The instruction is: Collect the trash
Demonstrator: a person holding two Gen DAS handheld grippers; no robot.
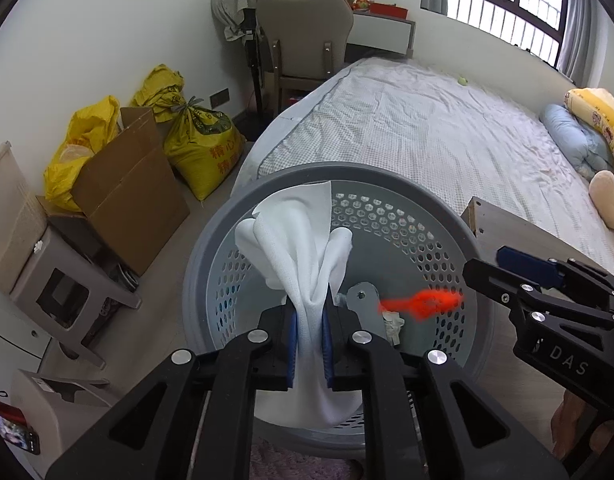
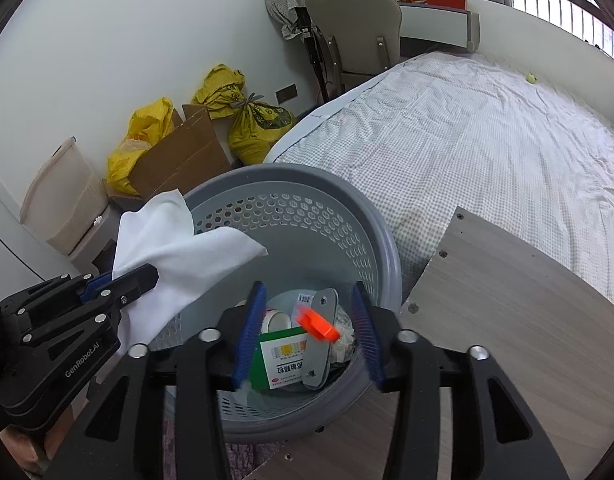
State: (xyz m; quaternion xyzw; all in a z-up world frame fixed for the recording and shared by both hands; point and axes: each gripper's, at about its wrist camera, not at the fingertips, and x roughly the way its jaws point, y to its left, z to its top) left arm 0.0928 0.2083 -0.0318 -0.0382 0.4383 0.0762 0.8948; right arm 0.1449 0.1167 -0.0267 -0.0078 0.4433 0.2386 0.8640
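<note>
My left gripper (image 1: 310, 340) is shut on a white cloth (image 1: 307, 248) and holds it over the grey perforated trash basket (image 1: 211, 248). The cloth also shows in the right wrist view (image 2: 179, 252), draped over the basket's left rim (image 2: 283, 172). My right gripper (image 2: 309, 332) is open above the basket; it shows at the right of the left wrist view (image 1: 507, 276). A blurred orange piece (image 2: 317, 322) is in mid-air below its jaws, also in the left wrist view (image 1: 423, 302). Inside the basket lie a green-and-white medicine box (image 2: 283, 360), a metal plate (image 2: 321, 344) and crumpled paper (image 2: 345, 344).
A wooden board (image 2: 527, 320) lies right of the basket, beside the bed (image 2: 467, 128). Cardboard box (image 1: 127, 184), yellow bags (image 1: 203, 140) and a grey stool (image 1: 63, 292) stand to the left by the wall. A chair (image 1: 303, 32) stands at the far end.
</note>
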